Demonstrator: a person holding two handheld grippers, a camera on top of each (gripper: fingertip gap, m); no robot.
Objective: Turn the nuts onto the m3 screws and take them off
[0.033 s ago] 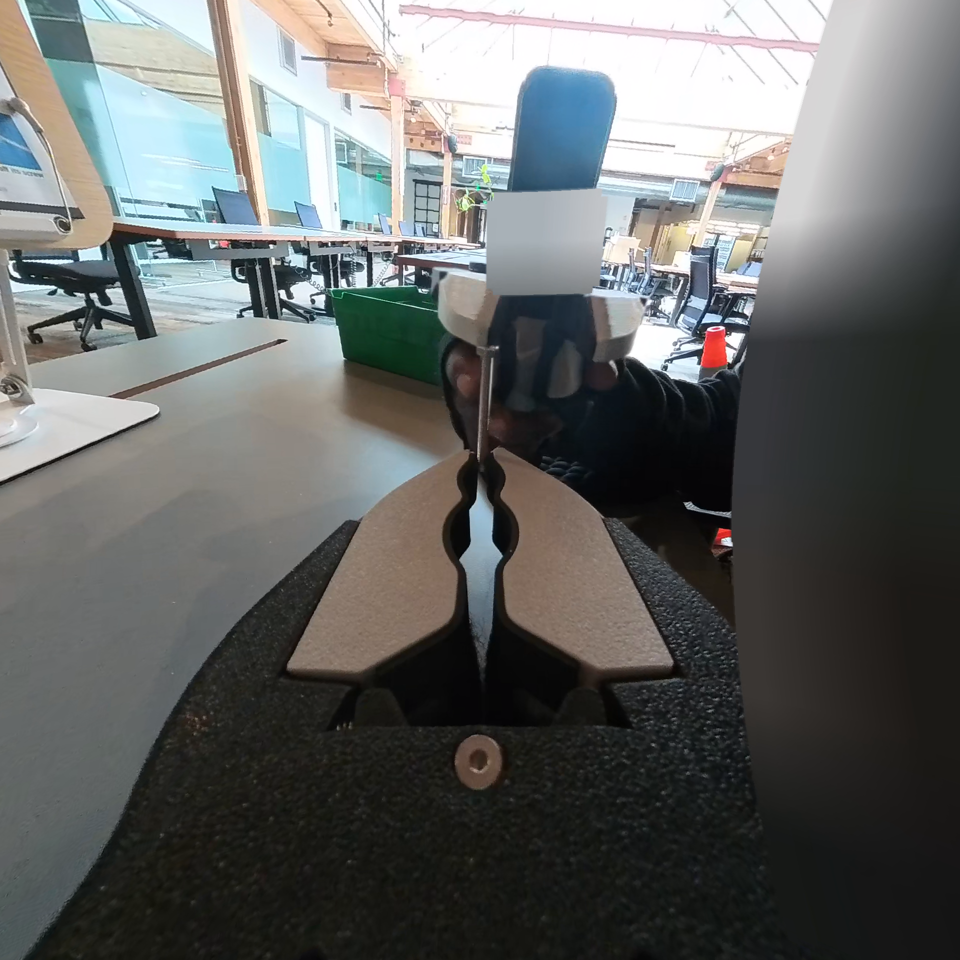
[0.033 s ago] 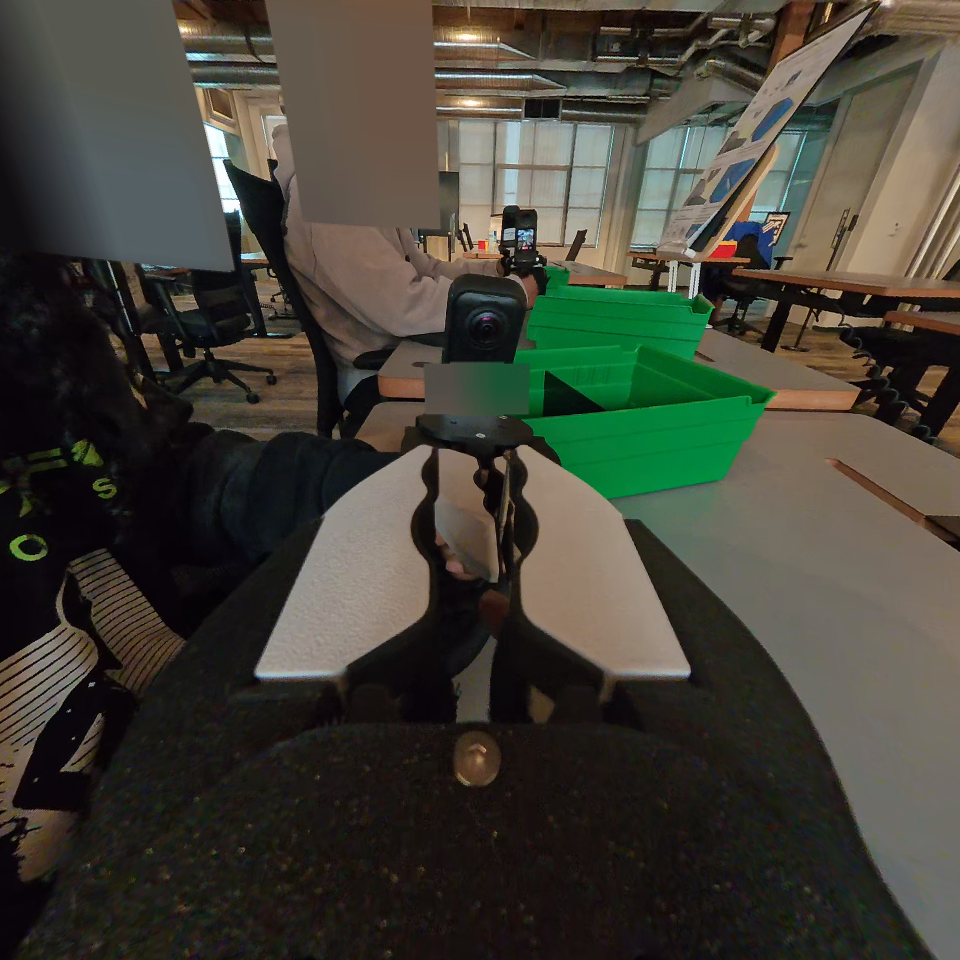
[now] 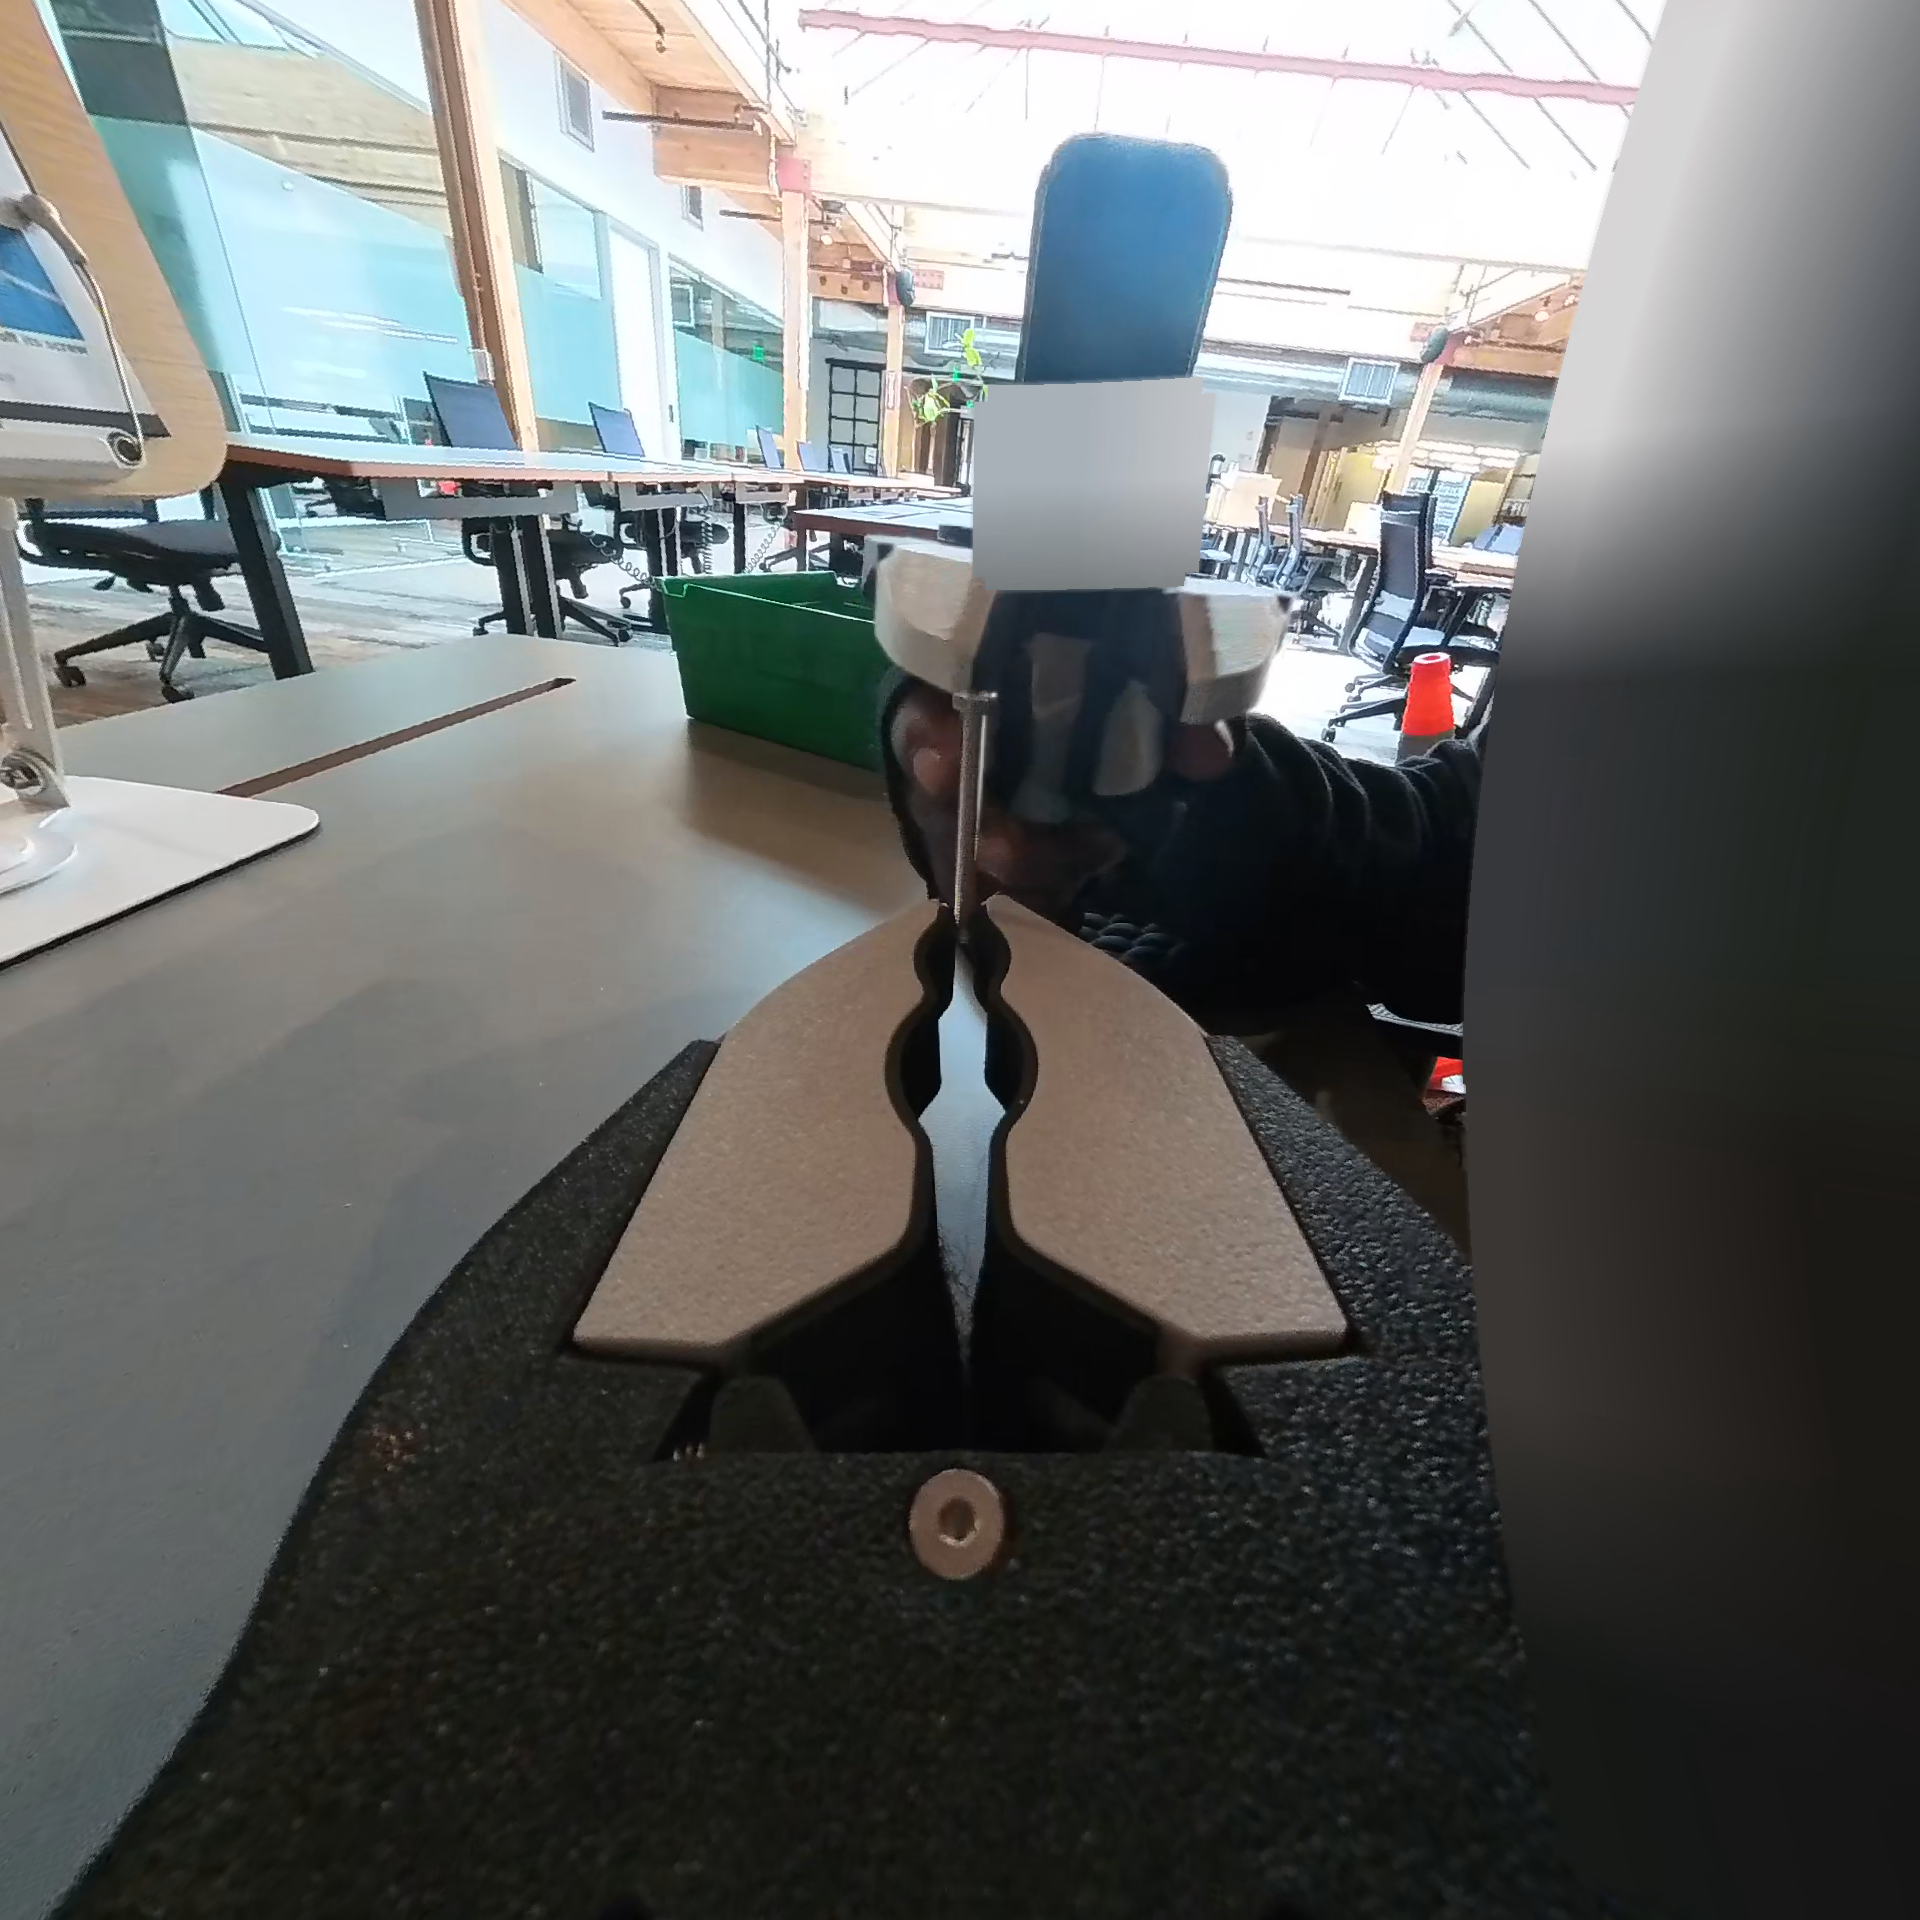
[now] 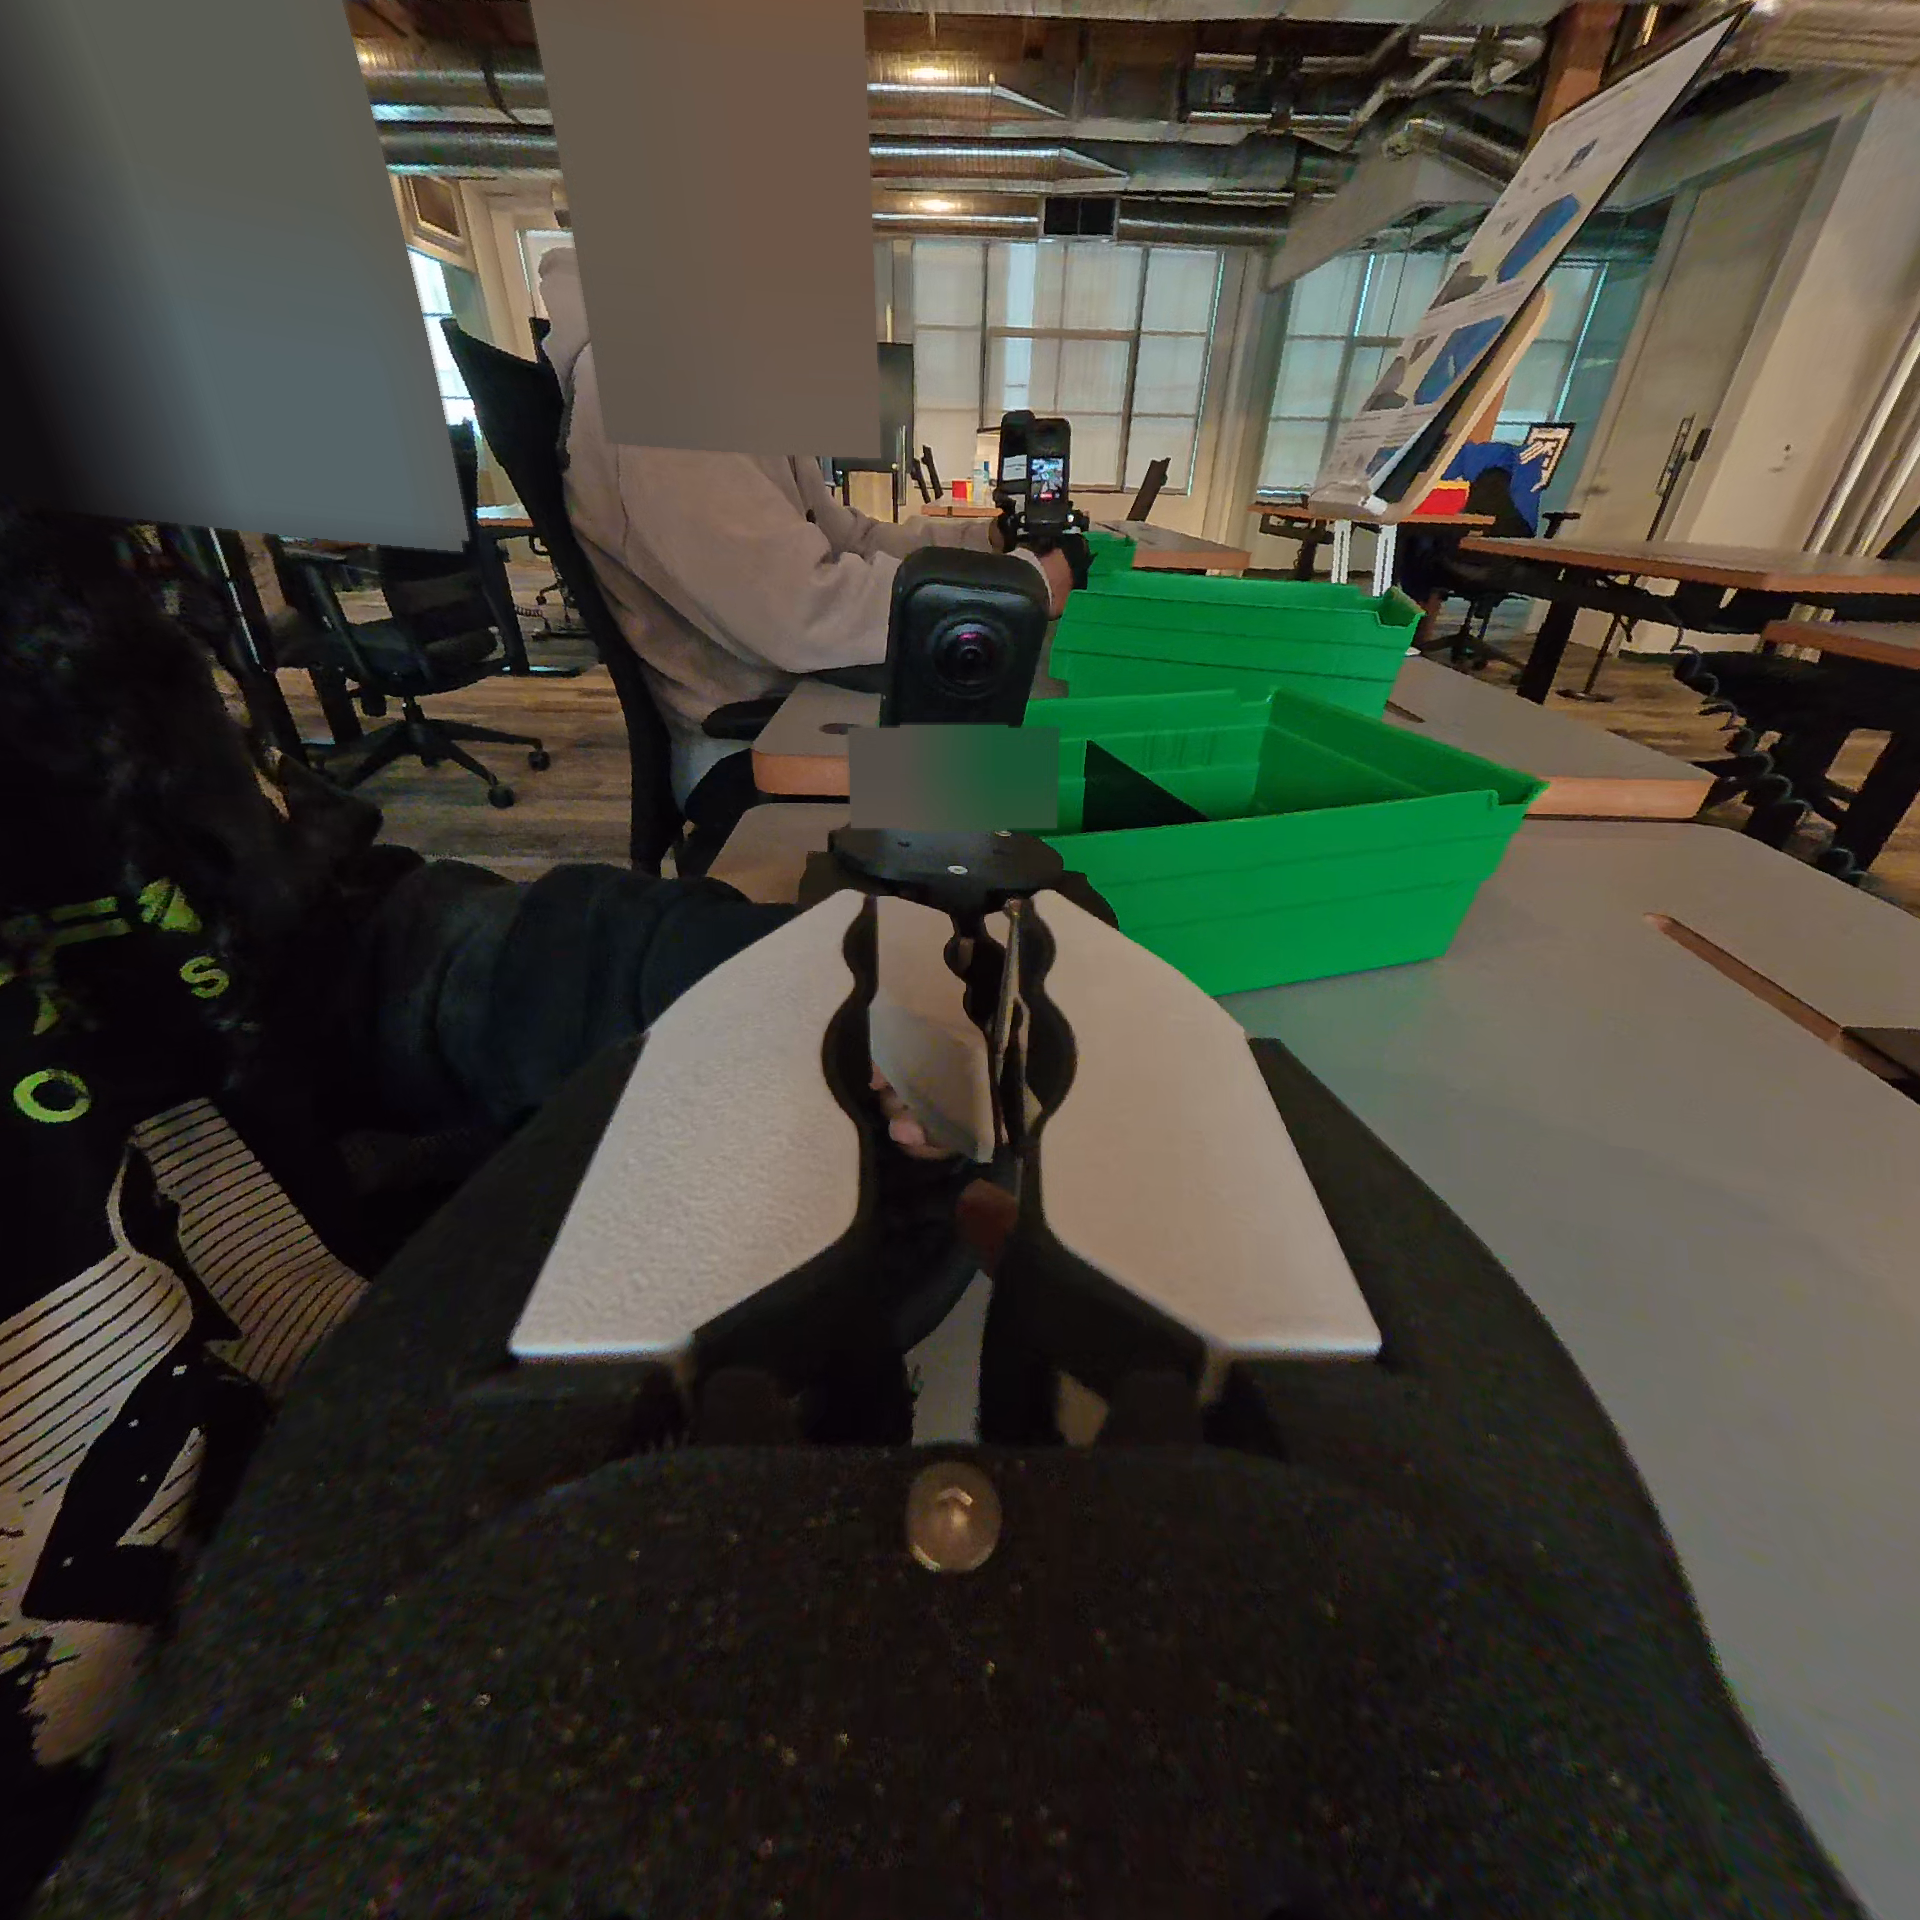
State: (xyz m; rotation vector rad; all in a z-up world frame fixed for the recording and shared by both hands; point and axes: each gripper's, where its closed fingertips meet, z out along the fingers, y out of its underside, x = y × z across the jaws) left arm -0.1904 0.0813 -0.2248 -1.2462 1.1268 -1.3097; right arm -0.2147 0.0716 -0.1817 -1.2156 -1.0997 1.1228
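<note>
Screw [image 3: 971,800] first: a thin silver M3 stands upright just past the nearest fingertips, its lower end pinched between the closed tips of the left gripper [image 3: 961,920] and its small head at the top, level with the underside of the other tool. No nut shows anywhere on the bare shank, and none can be made out in either tool, so the threading step looks not yet begun or already undone; these views alone cannot say which. Just beyond the screw, the right gripper [image 4: 948,904] faces it head-on with its two pale fingers [image 4: 727,1122] standing apart. From its own camera, the shank lies close beside the inner edge of one finger, with nothing pressed between the pads. A bare hand [image 3: 935,748] wraps the right tool's handle behind the screw. Farther back, a green bin [image 3: 769,665] sits on the grey table [image 3: 416,935], likely where loose nuts would come from, though its contents are hidden.
</note>
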